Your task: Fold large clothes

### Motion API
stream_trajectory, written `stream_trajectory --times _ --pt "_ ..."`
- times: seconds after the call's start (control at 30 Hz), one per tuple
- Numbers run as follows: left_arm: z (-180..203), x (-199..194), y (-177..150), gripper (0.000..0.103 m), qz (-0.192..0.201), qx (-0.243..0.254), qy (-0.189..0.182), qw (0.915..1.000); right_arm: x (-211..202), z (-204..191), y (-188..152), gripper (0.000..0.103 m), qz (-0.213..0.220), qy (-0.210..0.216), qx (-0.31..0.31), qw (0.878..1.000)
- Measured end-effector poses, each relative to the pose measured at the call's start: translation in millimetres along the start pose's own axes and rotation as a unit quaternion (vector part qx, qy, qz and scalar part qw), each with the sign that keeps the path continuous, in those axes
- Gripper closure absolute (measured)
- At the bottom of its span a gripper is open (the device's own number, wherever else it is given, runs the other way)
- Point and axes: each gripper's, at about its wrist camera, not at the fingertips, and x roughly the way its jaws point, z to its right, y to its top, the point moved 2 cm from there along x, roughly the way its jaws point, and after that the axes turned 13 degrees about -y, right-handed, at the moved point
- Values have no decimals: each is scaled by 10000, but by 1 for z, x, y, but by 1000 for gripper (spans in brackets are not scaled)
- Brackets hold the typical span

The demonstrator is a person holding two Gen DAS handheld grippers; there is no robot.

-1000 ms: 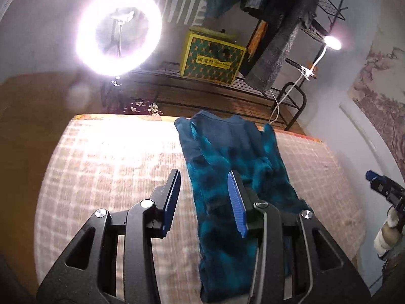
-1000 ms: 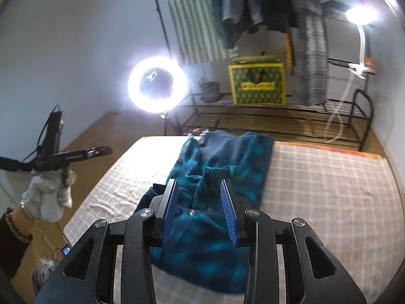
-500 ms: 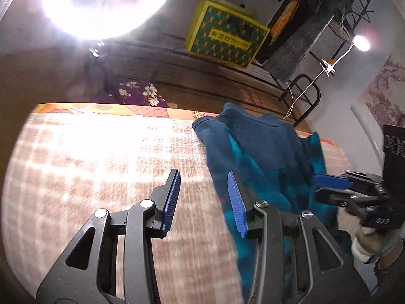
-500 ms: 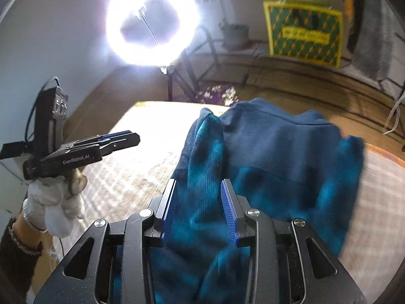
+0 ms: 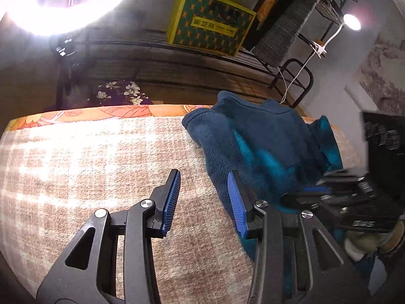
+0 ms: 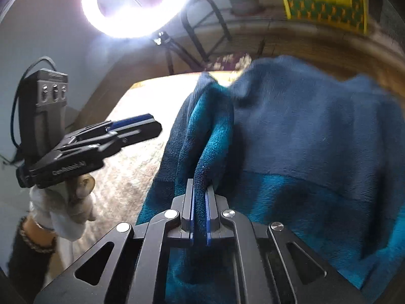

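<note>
Fleece of a blue garment (image 6: 303, 136) is pinched in the right hand-held gripper (image 6: 200, 197) at the lower centre of the frame, probably so that a fold can be lifted. The left hand-held gripper (image 5: 202, 197) is held spread and empty beside the garment's edge. The garment is laid on a checked bed cover (image 5: 88, 167); a ring light (image 6: 136, 2) is seen at the top.

A ring light (image 5: 50, 5) blows out to white at the top of both fisheye views and throws glare across the checked bed cover (image 5: 76, 167), a small lamp (image 5: 352, 22) flares at right, the room behind stays dim, and the edges bend and darken, with the right view's far background probably motion-smeared.
</note>
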Motion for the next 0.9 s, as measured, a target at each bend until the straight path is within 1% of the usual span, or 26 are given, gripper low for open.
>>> stream_trajectory --times 0.03,0.1,0.17,0.2,0.27,0.3,0.37,0.47,0.53,0.6,0.63,0.67,0.7,0.73,0.77,0.8,0.83,0.87,0.9 --pt "5 -1 0 64 51 99 65 9999 -10 0 -2 99 142 -77 -23 9999" --pt "15 -2 2 64 124 245 71 9996 -29 4 -6 99 336 -201 93 9992" --pt "27 1 7 64 183 389 58 9991 -44 16 -12 99 394 -354 333 9980" --pt "34 5 11 64 199 521 95 9984 -42 19 -15 99 298 -414 369 9980" --pt "47 18 19 64 166 717 193 9971 -28 24 -20 99 56 -735 369 9966" --pt "52 31 23 64 67 759 186 9969 -18 29 -25 99 -137 -800 482 9955" --pt "55 49 26 64 -140 829 309 9960 -4 36 -28 99 -313 -776 678 9942" --pt "53 78 25 64 -487 927 652 9924 1 45 -29 99 -345 -590 822 9943" --pt "41 94 21 64 -707 735 788 9917 -3 49 -27 98 -413 -404 857 9946" --pt "40 95 19 64 -532 806 788 9922 -12 55 -20 94 -494 -62 970 9940" --pt "42 96 19 64 -533 857 804 9916 -26 61 -16 94 -357 250 1084 9932" --pt "43 96 19 64 -556 881 813 9912 -40 67 -12 94 -175 449 1159 9921" --pt "43 94 19 64 -567 865 765 9917 -59 75 -8 94 50 615 1220 9906" --pt "43 89 18 64 -546 822 630 9931 -85 86 -5 94 365 752 1221 9890" --pt "43 83 19 64 -475 795 563 9941 -100 94 -4 94 563 728 1187 9887" --pt "41 72 18 64 -343 760 500 9953 -123 110 -5 94 868 400 1091 9894" --pt "39 66 18 64 -293 724 485 9958 -131 121 -4 94 1001 60 1037 9895" --pt "36 61 19 64 -254 667 477 9963 -135 133 -7 94 1028 -235 1031 9891" --pt "31 56 19 64 -224 597 456 9969 -133 148 -12 94 925 -490 1082 9886"
